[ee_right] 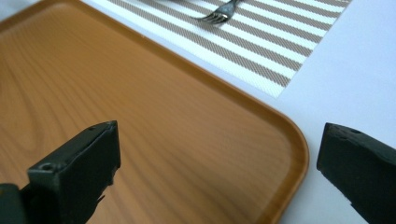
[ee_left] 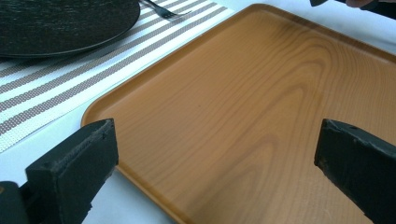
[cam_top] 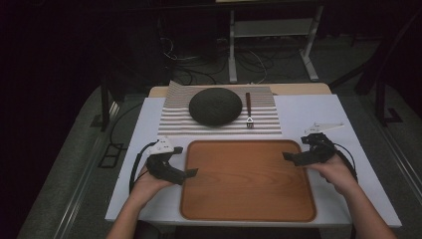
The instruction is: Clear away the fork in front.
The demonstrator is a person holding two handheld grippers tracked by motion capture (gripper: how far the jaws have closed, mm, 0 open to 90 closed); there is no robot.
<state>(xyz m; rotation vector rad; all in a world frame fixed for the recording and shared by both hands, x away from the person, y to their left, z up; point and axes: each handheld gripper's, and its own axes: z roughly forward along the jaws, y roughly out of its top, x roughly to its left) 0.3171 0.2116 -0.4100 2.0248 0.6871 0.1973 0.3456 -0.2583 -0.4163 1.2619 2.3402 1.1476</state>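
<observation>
Both claws — left (cam_top: 190,173), right (cam_top: 288,156) — gaped released at the tray's (cam_top: 248,209) edges; beyond lay plate (cam_top: 215,105), fork (cam_top: 248,110), striped mat (cam_top: 174,124).

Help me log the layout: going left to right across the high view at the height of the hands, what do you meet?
Left claw → wooden tray → right claw. Both claws are open and sit at the tray's side edges.
</observation>
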